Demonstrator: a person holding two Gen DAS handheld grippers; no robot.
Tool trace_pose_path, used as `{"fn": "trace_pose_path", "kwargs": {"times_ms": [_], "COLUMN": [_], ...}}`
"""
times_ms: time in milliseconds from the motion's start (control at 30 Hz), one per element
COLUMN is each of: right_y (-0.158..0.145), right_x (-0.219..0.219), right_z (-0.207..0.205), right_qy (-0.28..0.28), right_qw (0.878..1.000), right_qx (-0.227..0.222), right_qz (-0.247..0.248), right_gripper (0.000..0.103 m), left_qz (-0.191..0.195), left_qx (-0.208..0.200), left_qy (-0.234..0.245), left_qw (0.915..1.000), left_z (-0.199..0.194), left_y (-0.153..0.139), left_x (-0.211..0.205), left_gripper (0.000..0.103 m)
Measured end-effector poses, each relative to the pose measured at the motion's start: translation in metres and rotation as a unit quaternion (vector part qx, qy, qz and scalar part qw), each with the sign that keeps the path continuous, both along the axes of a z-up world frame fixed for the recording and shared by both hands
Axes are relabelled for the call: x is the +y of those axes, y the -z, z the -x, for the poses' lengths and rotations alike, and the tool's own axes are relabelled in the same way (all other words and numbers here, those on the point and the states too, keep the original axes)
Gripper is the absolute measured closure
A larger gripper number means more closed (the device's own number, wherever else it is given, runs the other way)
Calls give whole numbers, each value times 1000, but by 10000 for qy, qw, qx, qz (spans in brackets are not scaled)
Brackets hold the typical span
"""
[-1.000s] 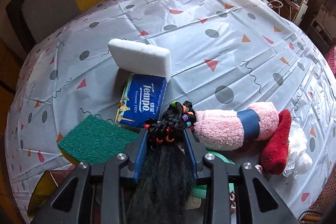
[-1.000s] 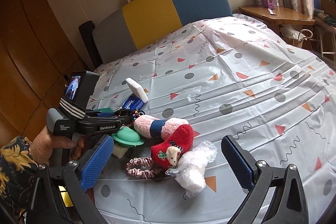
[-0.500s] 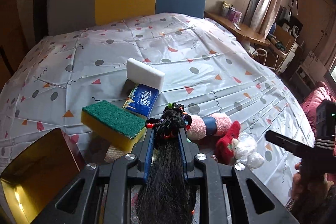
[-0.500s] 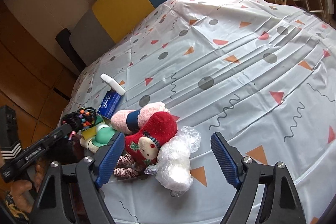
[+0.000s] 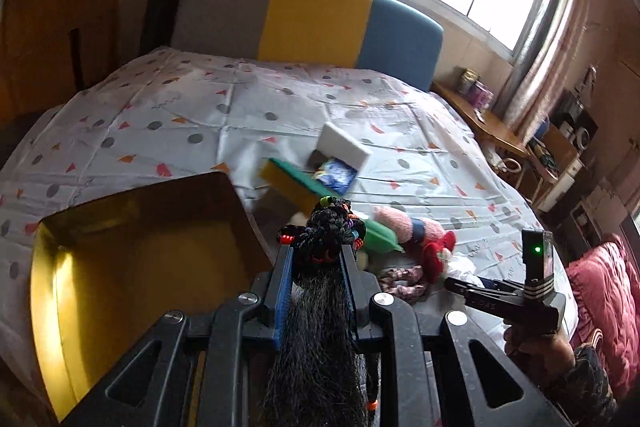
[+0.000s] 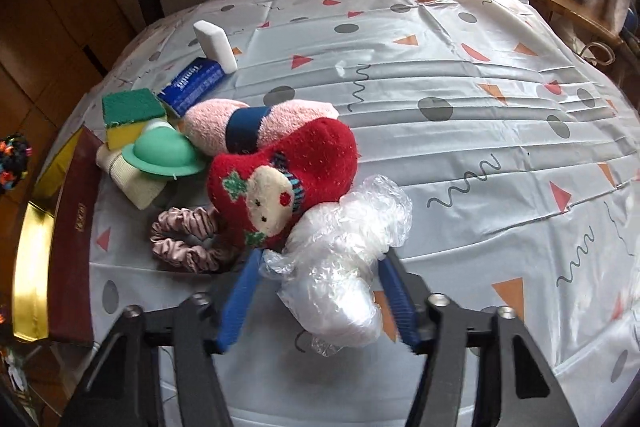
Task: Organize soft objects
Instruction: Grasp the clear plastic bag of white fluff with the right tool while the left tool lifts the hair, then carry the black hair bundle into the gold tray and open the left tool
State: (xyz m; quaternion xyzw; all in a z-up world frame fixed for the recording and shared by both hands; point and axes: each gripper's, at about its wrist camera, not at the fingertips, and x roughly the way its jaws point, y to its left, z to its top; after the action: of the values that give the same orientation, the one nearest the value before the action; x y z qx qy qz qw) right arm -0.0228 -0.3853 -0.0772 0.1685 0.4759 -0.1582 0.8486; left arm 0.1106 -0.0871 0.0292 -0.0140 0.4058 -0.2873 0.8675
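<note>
Clamping black wig (image 5: 320, 307), left gripper (image 5: 316, 263); right gripper (image 6: 320, 291) spread around plastic bundle (image 6: 340, 259).

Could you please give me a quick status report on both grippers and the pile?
Left gripper shut on black hairpiece, beside gold box. Right gripper open around plastic bundle, not gripping. Red sock touches bundle.

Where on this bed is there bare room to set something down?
The bedspread is bare to the right of the red sock and plastic wrap bundle, and up toward the headboard. It is crowded between the gold box and white sponge, where the soft things pile together.
</note>
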Motion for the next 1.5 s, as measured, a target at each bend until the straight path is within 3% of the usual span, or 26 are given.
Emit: {"fn": "trace_pose_path", "kwargs": {"times_ms": [200,367,533,700,767,833,1000,1167,1300,1500], "right_y": [6,7,9,10,10,11,11,11,12,13], "right_x": [2,2,8,10,11,12,14,17,21,26], "right_z": [0,1,-1,-3,-5,-7,-9,-10,-8,-5], "right_qy": [-39,-26,-117,-165,-176,-191,-256,-314,-302,-311], "right_qw": [9997,9998,9996,9993,9992,9991,9983,9974,9970,9957], "right_qx": [224,198,226,249,266,280,343,378,353,286], "right_qz": [91,-5,136,203,222,253,384,526,621,827], "right_gripper": [65,65,65,65,65,65,64,64,65,66], "left_qz": [-188,-179,160,279,224,186,-271,-782,-971,-1183], "left_qx": [351,681,995,1079,1045,1018,615,98,-225,-817], "left_qy": [-1310,-1961,-2146,-1951,-1838,-1748,-1663,-1736,-1883,-2254], "left_qw": [9906,9780,9715,9744,9771,9791,9838,9817,9770,9636], "left_z": [-26,-59,-89,-105,-105,-103,-76,-34,1,43], "left_y": [37,64,77,80,81,79,66,49,39,19], "left_x": [89,118,102,67,54,46,41,49,60,79], "left_gripper": [82,82,82,77,68,65,64,63,63,62]}}
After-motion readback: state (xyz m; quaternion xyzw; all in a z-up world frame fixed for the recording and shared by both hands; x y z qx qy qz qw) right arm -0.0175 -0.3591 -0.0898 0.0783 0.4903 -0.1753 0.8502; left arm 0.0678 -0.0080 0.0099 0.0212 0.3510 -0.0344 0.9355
